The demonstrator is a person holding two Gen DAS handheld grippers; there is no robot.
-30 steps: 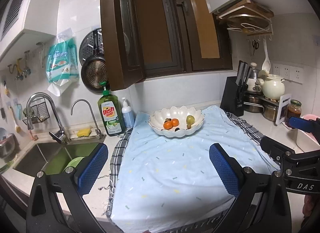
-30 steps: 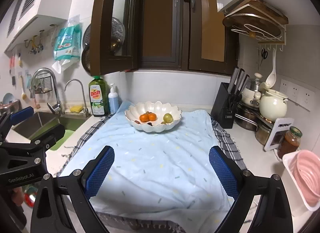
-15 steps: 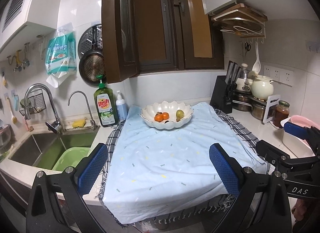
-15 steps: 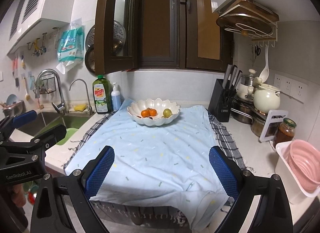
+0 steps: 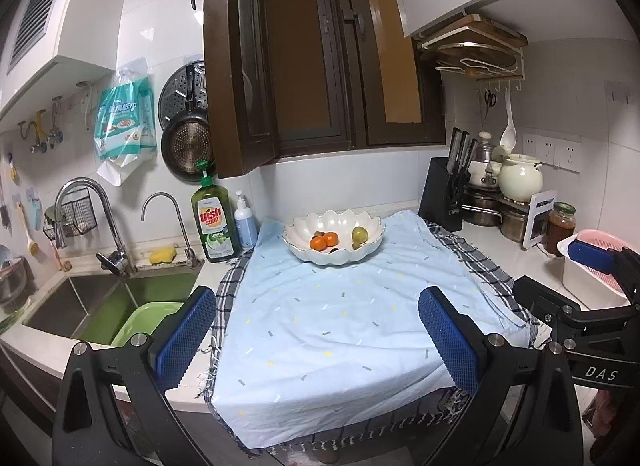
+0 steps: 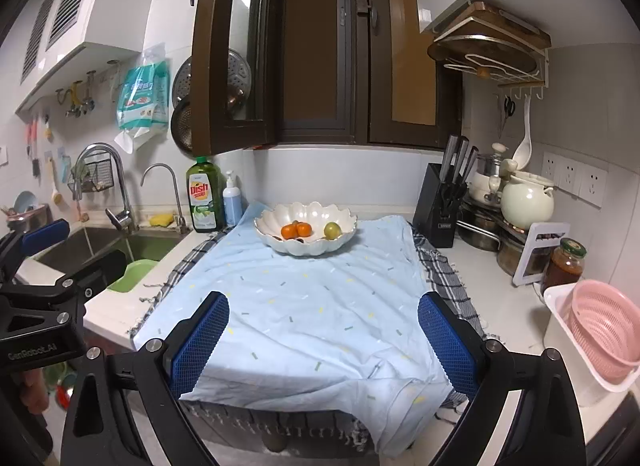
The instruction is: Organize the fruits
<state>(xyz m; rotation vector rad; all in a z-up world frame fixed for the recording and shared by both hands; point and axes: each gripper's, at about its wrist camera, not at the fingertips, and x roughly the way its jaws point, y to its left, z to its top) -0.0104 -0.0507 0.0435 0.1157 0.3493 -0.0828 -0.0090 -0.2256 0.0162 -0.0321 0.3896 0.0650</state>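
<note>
A white scalloped bowl (image 5: 362,254) (image 6: 276,244) stands at the far end of a light blue cloth (image 5: 320,326) (image 6: 304,306). In it lie two orange tangerines (image 5: 323,241) (image 6: 296,230), a green-yellow fruit (image 5: 359,234) (image 6: 332,230) and some small dark fruits. My left gripper (image 5: 316,334) is open and empty, held off the counter's front edge. My right gripper (image 6: 322,340) is open and empty too, also off the front edge. Each gripper shows at the side of the other's view.
A sink (image 5: 100,306) with a green basin (image 5: 144,324) lies left, with dish soap (image 5: 212,221) beside it. A knife block (image 5: 444,201), pots, a jar (image 5: 560,225) and a pink colander (image 6: 604,334) stand right. An open cabinet door (image 5: 236,65) hangs above.
Both grippers have drawn back from the bowl toward the counter's front edge; the bowl looks smaller and the cloth's hanging front edge now shows. The fruits have not moved.
</note>
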